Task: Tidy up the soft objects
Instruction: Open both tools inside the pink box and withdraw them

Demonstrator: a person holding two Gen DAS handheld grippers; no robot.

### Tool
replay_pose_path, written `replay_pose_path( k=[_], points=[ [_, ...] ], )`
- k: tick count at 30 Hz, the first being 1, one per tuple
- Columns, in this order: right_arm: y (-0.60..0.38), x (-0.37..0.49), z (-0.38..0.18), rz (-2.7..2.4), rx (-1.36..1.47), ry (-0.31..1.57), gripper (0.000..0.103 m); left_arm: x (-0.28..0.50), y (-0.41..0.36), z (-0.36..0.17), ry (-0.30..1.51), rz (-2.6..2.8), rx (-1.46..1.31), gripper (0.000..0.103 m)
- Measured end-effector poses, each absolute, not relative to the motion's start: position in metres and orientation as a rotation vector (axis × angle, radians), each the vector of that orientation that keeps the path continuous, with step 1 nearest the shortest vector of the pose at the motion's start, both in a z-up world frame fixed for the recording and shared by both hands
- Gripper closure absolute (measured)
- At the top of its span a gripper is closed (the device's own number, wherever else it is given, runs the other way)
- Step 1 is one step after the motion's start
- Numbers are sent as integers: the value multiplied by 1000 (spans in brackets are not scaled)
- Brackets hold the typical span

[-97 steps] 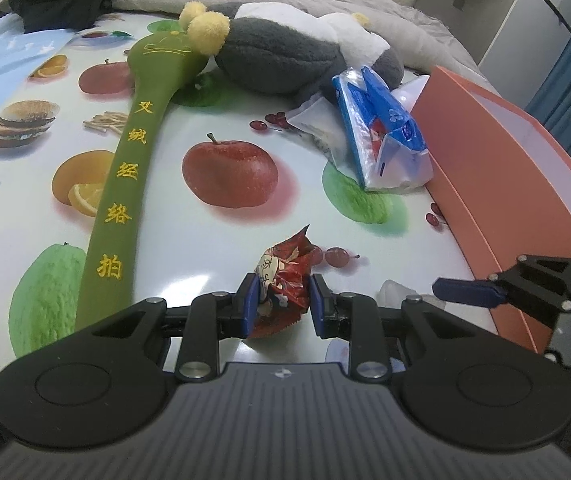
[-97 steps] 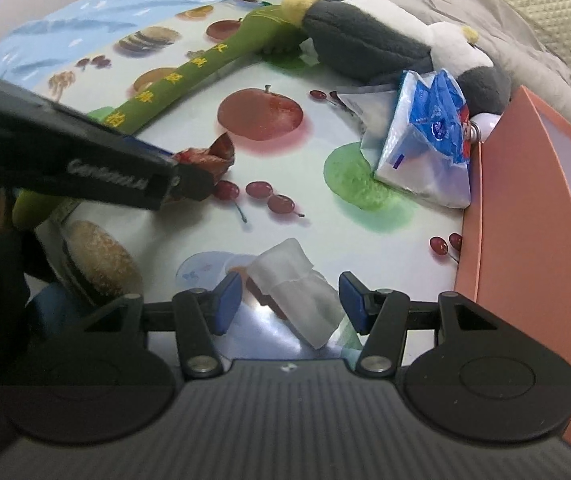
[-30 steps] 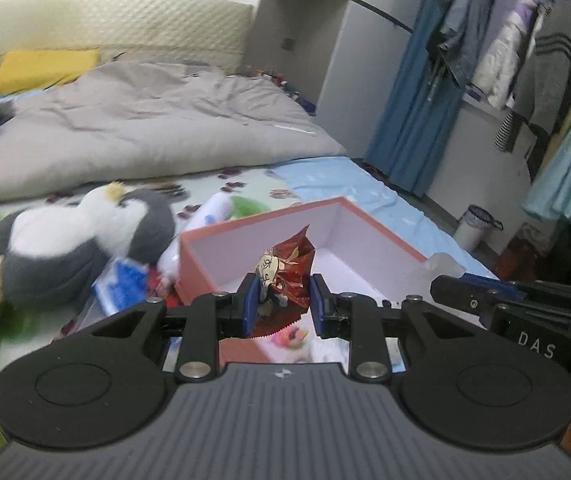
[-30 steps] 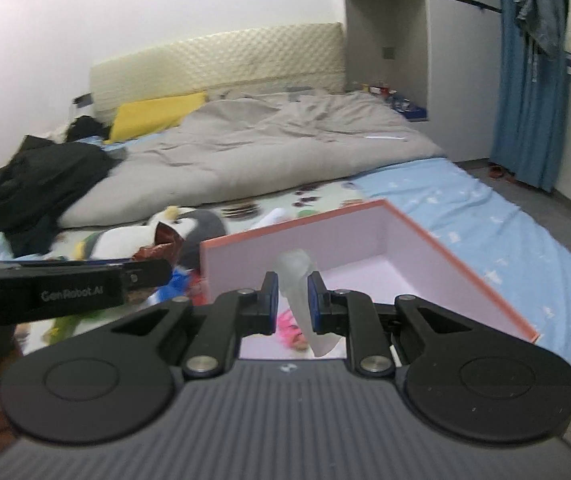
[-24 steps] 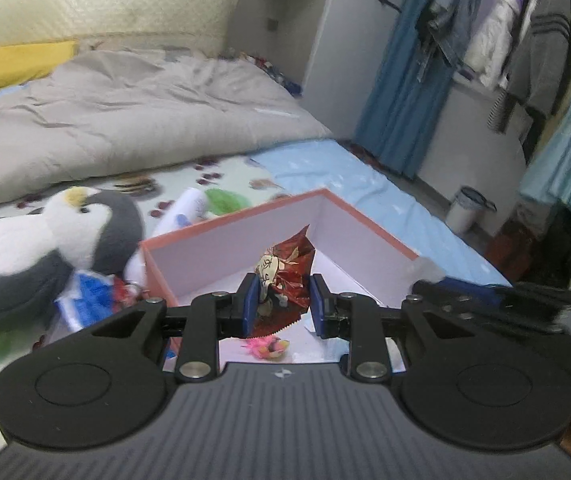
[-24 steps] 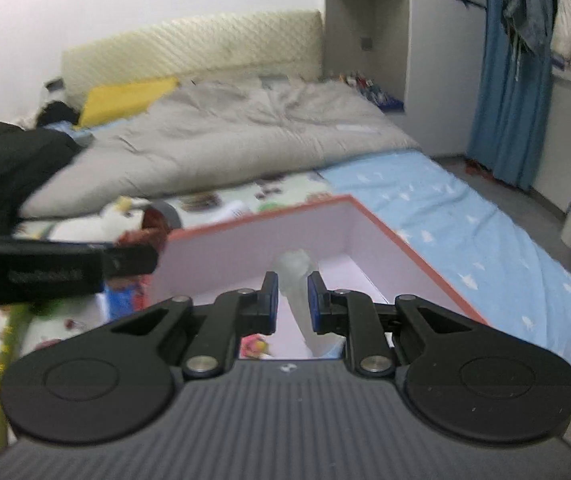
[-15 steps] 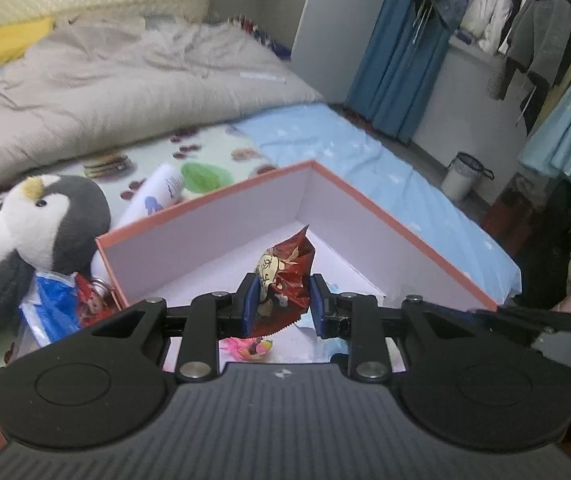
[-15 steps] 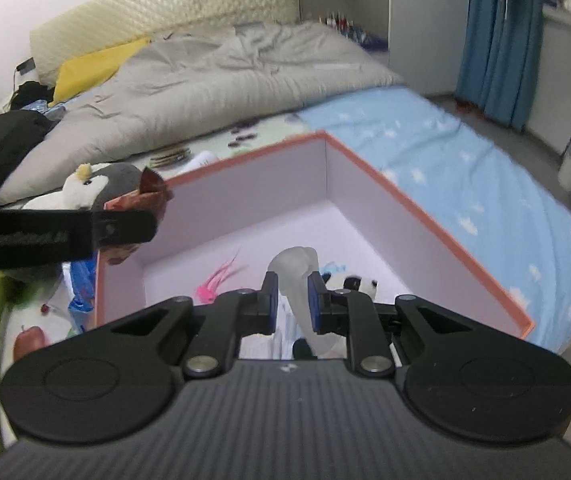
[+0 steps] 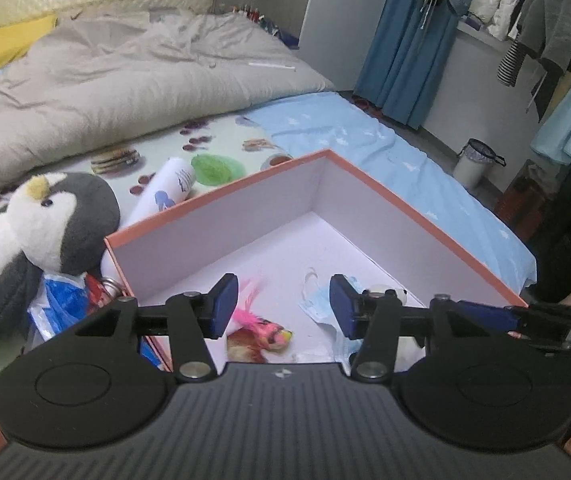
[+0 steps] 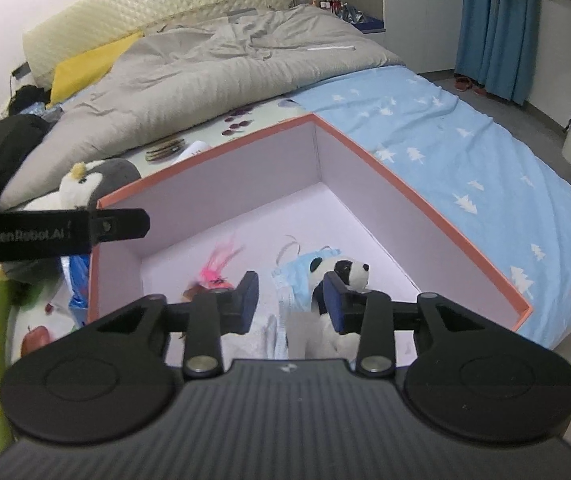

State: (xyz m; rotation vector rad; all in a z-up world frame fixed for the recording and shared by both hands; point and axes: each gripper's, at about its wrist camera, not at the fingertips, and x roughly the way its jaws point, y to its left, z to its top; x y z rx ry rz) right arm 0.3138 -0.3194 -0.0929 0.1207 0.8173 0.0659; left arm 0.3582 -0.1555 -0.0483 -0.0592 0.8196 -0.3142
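Both grippers hang over the orange box (image 9: 405, 208) with its pale lining (image 10: 245, 184). My left gripper (image 9: 283, 306) is opening, and nothing is between its blue pads. The red snack packet (image 9: 245, 348) lies on the box floor below, beside a pink feathered toy (image 9: 263, 324). My right gripper (image 10: 290, 302) is opening too. The clear white wrap (image 10: 273, 334) shows as a blur just under its jaws, free of the pads. A blue face mask (image 10: 297, 272) and a panda plush (image 10: 343, 272) lie in the box.
A penguin plush (image 9: 57, 220), a blue tissue pack (image 9: 61, 300) and a white tube (image 9: 165, 196) lie left of the box on the fruit-print sheet. A grey duvet (image 9: 125, 80) is behind. The bed edge and a bin (image 9: 477, 160) are to the right.
Both grippers moved from the sheet to above the box and sank toward it. Both have just opened: the red packet left the left jaws, the white wrap left the right jaws.
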Motion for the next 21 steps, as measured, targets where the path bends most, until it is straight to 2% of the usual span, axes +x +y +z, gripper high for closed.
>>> replay_pose_path(
  k=[17, 21],
  points=[
    [-301, 241, -65, 141, 143, 640, 64, 258, -120, -20, 663, -270, -64, 46],
    [-293, 229, -59, 150, 126, 619, 64, 233, -107, -15, 667, -277, -136, 46]
  ],
)
